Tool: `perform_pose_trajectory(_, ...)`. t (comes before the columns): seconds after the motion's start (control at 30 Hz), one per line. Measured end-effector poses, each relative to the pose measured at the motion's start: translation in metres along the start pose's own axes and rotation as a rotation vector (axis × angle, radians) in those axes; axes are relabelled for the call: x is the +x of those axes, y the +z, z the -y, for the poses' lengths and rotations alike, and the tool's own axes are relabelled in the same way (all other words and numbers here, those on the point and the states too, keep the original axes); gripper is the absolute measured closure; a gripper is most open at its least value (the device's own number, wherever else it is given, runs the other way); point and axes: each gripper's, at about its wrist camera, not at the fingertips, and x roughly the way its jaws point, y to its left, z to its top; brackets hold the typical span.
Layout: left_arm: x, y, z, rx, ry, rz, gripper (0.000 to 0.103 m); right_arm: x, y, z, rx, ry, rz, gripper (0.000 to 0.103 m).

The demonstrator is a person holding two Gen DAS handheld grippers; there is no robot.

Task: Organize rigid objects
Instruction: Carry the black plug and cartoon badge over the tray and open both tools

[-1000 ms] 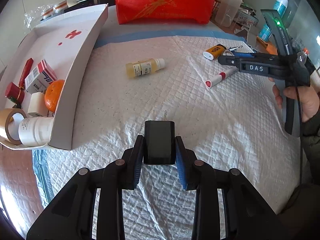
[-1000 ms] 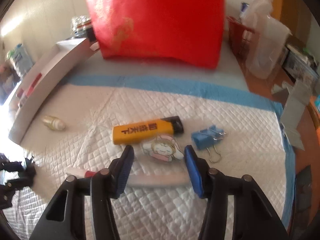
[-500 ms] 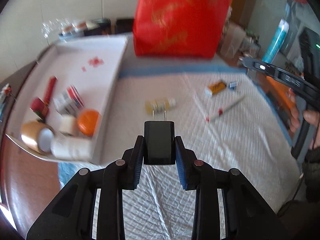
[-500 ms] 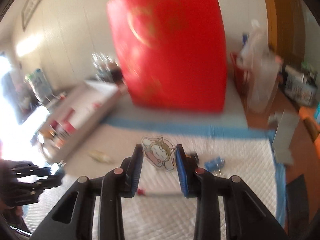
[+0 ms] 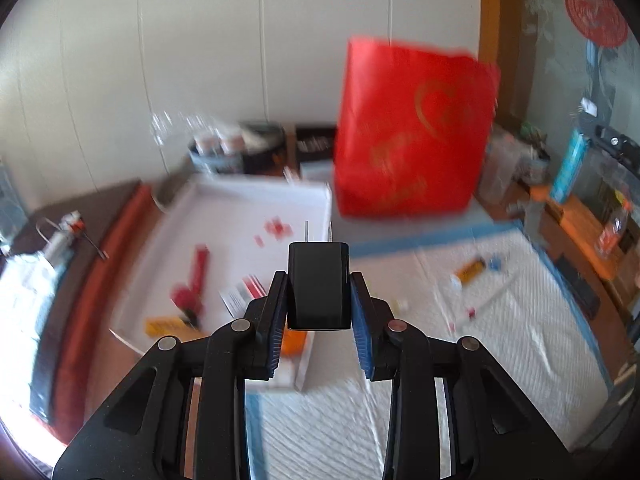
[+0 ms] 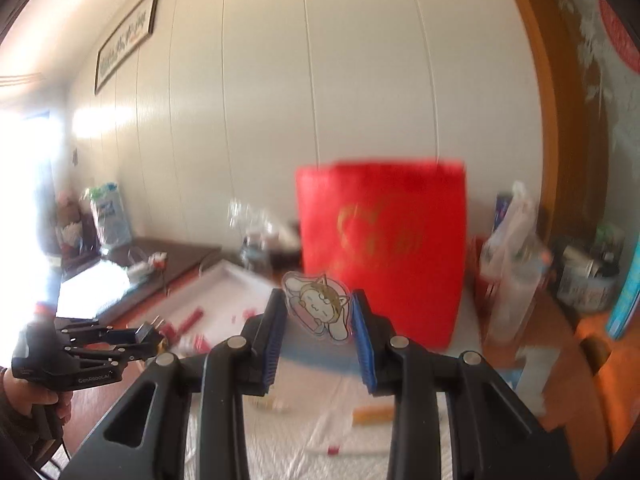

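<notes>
Black, smooth and boxy, the charger plug [image 5: 319,285] sits clamped between the blue ribbed pads of the left tongs [image 5: 319,300], its two metal prongs pointing forward and away. Beyond and below those tongs, slightly to their left, lies the white cardboard tray [image 5: 320,196] with low walls, holding a red stick-shaped item [image 5: 199,266], a small printed box [image 5: 244,294] and other blurred pieces. An orange round thing [image 5: 294,342] peeks from just under the left pad.

The right tongs [image 6: 319,312] are closed narrow on a flat, clear-edged cartoon charm [image 6: 318,306], glossy and irregular in outline, standing upright between their pads. The left tongs [image 6: 154,338] appear far to the left in that view, held by a hand [image 6: 30,396], the plug [image 6: 146,334] at their tip over the tray [image 6: 224,276].

Below both tongs spreads a white quilted pad [image 5: 520,340] with a blue border, covering the counter [image 5: 96,360]. On it, ahead and to the right of the left tongs, lie a yellow lighter [image 5: 472,270], a small blue clip [image 5: 495,262] and a white pen-like stick [image 5: 486,304]. A tall red paper bag [image 5: 412,128] with gold print stands straight ahead of both tongs, behind the tray's far right corner. Motion blur smears most small items.
</notes>
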Motion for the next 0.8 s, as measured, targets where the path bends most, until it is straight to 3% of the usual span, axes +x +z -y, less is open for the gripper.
perform_pose_trajectory(0.23, -0.048, 0.047, -0.02, 0.001, 0.074, 0.161, 0.074, -0.035, 0.078, 0.002, 0.082, -0.001, 0.226, 0.071)
perform_pose_trajectory(0.4, -0.064, 0.049, -0.033, 0.009, 0.095, 0.196, 0.074, -0.044, 0.091, -0.023, 0.087, 0.027, 0.309, 0.071)
perform_pose_trajectory(0.8, -0.066, 0.04, -0.082, -0.033, 0.112, 0.194, 0.074, 0.011, 0.08, -0.086, 0.098, 0.14, 0.217, 0.071)
